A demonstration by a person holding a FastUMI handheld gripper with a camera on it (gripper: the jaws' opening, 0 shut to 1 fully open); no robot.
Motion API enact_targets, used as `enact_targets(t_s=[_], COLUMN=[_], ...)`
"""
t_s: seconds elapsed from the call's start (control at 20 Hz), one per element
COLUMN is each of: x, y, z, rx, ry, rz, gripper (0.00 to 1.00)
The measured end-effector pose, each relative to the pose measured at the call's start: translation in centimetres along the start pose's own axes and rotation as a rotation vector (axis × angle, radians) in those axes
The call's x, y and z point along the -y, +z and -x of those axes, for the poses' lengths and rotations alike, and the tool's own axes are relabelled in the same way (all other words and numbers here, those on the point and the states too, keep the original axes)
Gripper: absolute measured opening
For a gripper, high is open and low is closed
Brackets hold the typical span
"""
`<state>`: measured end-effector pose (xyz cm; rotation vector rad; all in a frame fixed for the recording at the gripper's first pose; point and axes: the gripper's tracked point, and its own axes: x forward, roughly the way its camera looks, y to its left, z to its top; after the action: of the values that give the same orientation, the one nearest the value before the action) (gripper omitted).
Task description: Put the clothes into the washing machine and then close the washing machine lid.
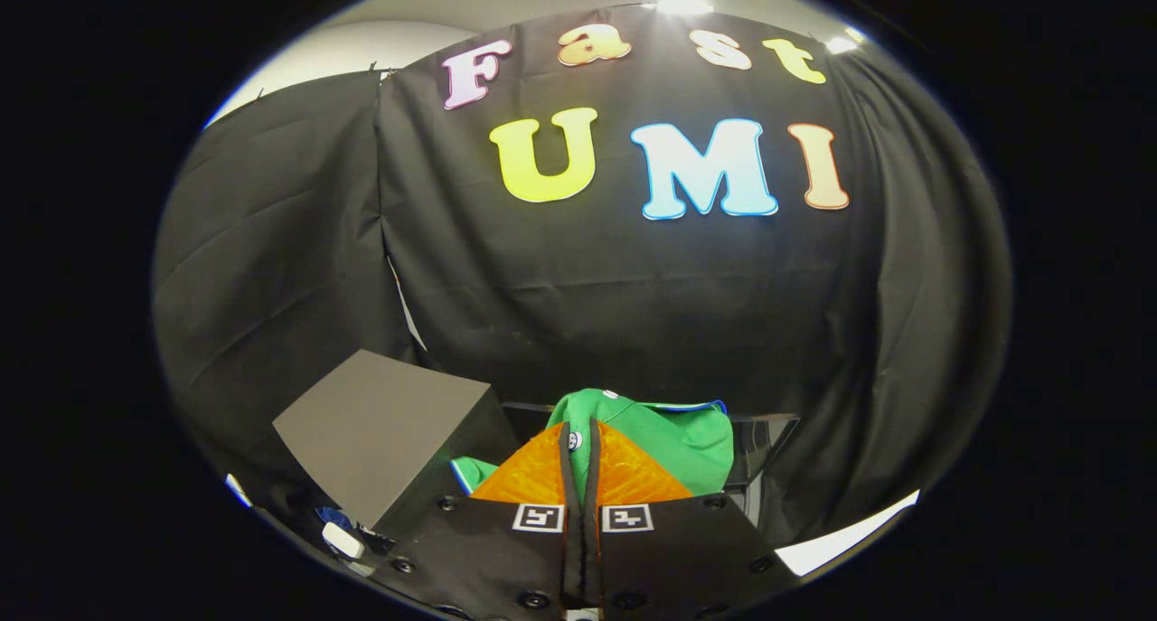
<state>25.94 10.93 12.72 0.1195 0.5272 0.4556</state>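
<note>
My gripper (pixel 579 436) has its fingers pinched nearly together on a fold of the green garment (pixel 673 436), which bunches just beyond the tips. Left of that garment sits a grey box (pixel 380 431).

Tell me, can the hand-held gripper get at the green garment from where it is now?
Probably yes, it seems to have it already. The hand-held gripper has its fingers nearly closed with a fold of the green garment pinched between them, held up beside the dark grey box. Nothing stands in the way.
</note>
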Motion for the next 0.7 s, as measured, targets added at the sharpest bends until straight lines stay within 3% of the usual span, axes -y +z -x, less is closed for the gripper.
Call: enact_targets(t_s=[0.7], x=[1.8], y=[-10.4], z=[-6.4], rx=[-0.108], ry=[-0.014], rz=[-0.013], gripper=[0.01])
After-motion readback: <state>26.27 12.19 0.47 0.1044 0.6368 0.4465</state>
